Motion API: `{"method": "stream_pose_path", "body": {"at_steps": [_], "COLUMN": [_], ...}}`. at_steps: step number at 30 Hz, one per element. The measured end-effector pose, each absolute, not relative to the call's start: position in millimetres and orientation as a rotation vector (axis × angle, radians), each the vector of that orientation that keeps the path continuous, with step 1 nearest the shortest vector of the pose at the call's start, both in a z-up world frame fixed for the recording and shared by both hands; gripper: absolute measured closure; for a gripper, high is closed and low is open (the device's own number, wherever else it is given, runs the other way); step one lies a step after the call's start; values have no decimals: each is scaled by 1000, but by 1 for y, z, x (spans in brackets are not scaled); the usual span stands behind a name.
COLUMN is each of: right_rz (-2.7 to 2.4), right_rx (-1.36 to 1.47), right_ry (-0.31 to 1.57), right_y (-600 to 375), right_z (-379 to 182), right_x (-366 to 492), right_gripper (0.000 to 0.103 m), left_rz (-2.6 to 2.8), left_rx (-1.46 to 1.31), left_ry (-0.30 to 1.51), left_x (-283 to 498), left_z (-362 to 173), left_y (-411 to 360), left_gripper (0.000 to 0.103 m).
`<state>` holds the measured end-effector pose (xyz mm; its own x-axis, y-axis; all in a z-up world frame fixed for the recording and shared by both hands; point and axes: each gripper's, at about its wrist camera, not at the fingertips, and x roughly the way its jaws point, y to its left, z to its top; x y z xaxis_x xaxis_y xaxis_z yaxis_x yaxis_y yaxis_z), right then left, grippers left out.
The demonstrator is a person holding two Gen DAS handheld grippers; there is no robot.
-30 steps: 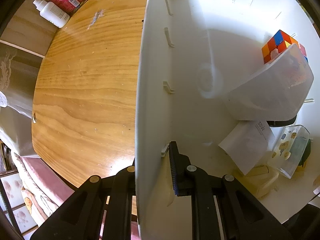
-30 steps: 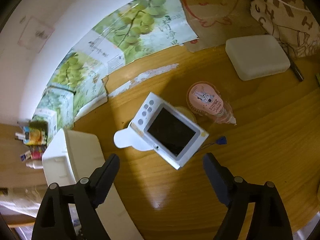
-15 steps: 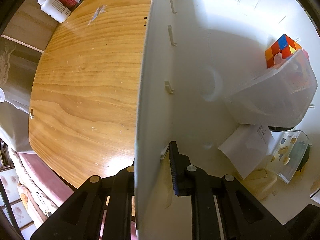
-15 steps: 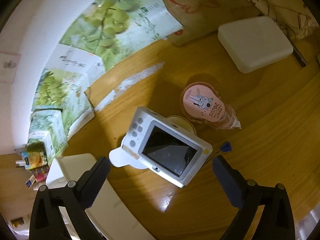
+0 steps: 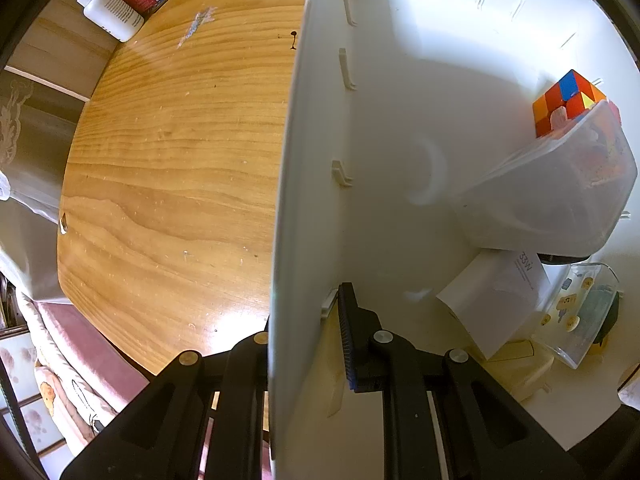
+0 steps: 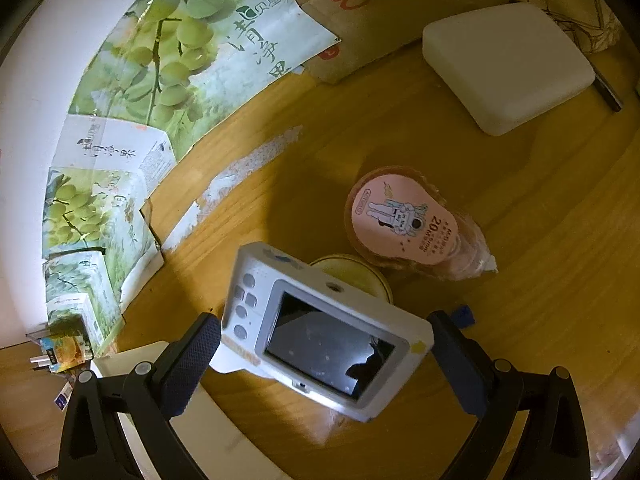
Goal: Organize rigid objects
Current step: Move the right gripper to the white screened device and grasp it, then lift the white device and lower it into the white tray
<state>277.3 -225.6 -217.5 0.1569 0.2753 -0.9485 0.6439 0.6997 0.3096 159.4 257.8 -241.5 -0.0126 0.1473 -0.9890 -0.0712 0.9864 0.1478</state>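
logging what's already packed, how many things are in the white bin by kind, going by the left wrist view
puzzle cube: 1
frosted plastic tub: 1
white paper box: 1
clear case with cartoon stickers: 1
pale yellow block: 1
dark item, mostly hidden under the tub: 1
total: 6 visible in the white bin

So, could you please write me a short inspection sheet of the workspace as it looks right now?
Surface: wooden table, scuffed with pale marks.
Job's things: white toy camera screen-up on the table; white bin holding a colour cube, a frosted tub, a paper leaflet and a clear case.
Clutter: pink tape pack, white pad, grape cartons, white bottle.
Grippers: left gripper clamped on the bin wall; right gripper with jaws just opened wide, straddling the camera, not pressing it.
Cables: nothing seen.
Surroundings: white wall, pink cushion.
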Motion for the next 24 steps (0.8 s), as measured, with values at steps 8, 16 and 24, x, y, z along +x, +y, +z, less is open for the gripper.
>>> {"method": "stream_pose_path", "body": {"at_steps": [8, 16, 24], "right_rz": [-304, -316, -321], "right_rx": [796, 741, 744], "right_ry": [1423, 1439, 1429], "right_y": [-221, -213, -208], "right_z": [-223, -225, -225], "right_x": [287, 297, 300], "right_gripper": [1, 0, 1], "left_rz": [174, 176, 175], "left_rx": [52, 49, 50], "left_ry": [1578, 1578, 1578], "left_x": [160, 160, 160], "left_z": [-242, -242, -242], "left_y": [259, 261, 261], "left_gripper": [86, 86, 86]}}
